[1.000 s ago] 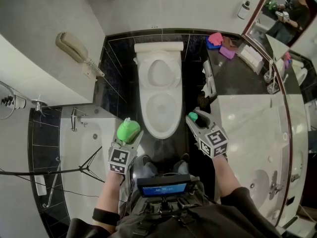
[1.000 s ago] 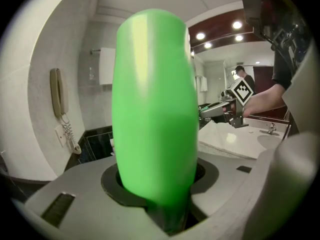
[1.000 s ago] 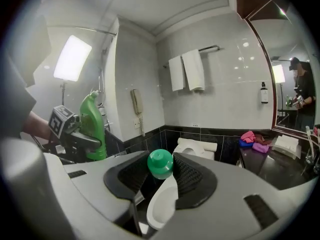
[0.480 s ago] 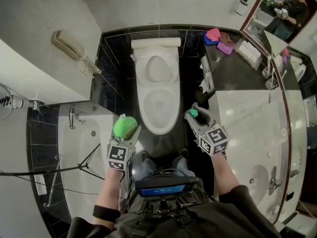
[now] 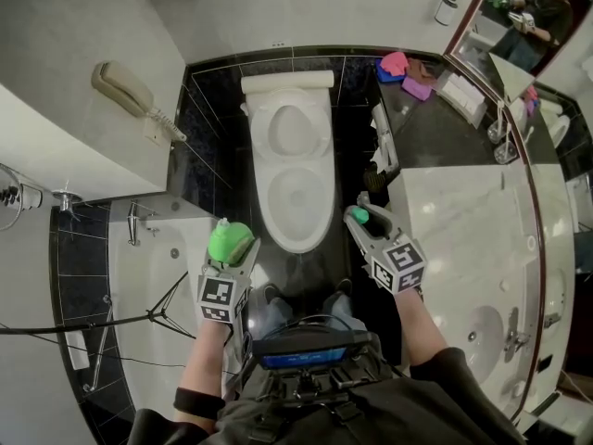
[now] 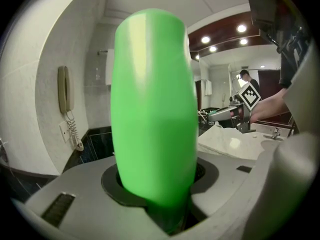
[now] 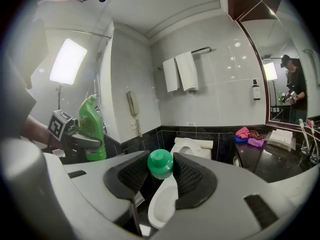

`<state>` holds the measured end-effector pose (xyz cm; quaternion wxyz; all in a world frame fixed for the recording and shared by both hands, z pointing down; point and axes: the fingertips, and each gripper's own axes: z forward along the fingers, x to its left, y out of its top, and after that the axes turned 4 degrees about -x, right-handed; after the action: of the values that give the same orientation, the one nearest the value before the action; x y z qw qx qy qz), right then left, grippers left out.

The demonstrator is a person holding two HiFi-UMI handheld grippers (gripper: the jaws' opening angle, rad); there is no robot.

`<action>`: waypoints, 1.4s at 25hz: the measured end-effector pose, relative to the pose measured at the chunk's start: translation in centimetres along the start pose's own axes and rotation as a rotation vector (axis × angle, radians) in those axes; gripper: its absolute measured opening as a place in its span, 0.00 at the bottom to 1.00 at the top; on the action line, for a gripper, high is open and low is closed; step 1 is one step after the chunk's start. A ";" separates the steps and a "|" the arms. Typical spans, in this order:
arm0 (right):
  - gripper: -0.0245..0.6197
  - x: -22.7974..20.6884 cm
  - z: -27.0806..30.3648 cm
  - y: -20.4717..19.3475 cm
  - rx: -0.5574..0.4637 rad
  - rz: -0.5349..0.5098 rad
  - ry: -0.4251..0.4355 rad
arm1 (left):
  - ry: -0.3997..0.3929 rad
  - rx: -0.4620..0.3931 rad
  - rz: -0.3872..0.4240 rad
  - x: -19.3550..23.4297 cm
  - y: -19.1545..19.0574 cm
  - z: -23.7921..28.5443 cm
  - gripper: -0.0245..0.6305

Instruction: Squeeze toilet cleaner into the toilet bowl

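Green cleaner bottle point(image 5: 230, 242) clamped upright in left tongs point(image 6: 161, 196), just left of open toilet bowl point(image 5: 298, 246). Small green cap point(image 7: 160, 163) pinched in right tongs point(image 7: 161, 173), just right of bowl, well apart from bottle.

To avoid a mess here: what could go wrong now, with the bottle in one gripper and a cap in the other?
The green cleaner bottle in the left gripper is beside the toilet bowl, not over it; a squeeze now would likely hit the dark floor. The small green cap sits only at the right gripper's jaw tips and might slip.
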<state>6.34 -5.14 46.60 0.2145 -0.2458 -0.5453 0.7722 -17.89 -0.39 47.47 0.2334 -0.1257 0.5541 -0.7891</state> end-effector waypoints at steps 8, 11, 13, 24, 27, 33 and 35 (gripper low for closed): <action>0.27 0.5 0.6 0.2 0.006 0.005 0.019 | -0.025 0.019 0.000 -0.3 -0.1 0.6 0.34; 0.27 0.1 0.8 0.2 -0.003 0.005 0.017 | -0.023 0.020 0.001 0.0 -0.4 1.0 0.34; 0.27 -0.2 0.8 0.0 -0.006 0.003 0.009 | -0.033 0.020 -0.002 -0.2 -0.2 1.3 0.34; 0.27 -1.2 0.6 -0.4 0.000 0.015 -0.001 | -0.080 0.042 -0.005 -1.4 -0.5 3.2 0.34; 0.27 -1.7 0.3 -0.8 0.000 0.012 -0.007 | -0.093 0.046 -0.005 -2.0 -0.3 3.4 0.34; 0.27 -1.8 -0.1 -0.4 -0.004 0.017 0.004 | -0.127 0.061 -0.025 -2.9 -0.2 3.8 0.34; 0.27 -2.0 -0.1 -0.5 -0.006 0.010 0.002 | -0.160 0.073 -0.050 -3.4 -0.4 4.0 0.34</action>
<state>8.04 -6.11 47.35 0.2102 -0.2499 -0.5463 0.7713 -13.20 -1.83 49.48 0.2613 -0.1935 0.5011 -0.8020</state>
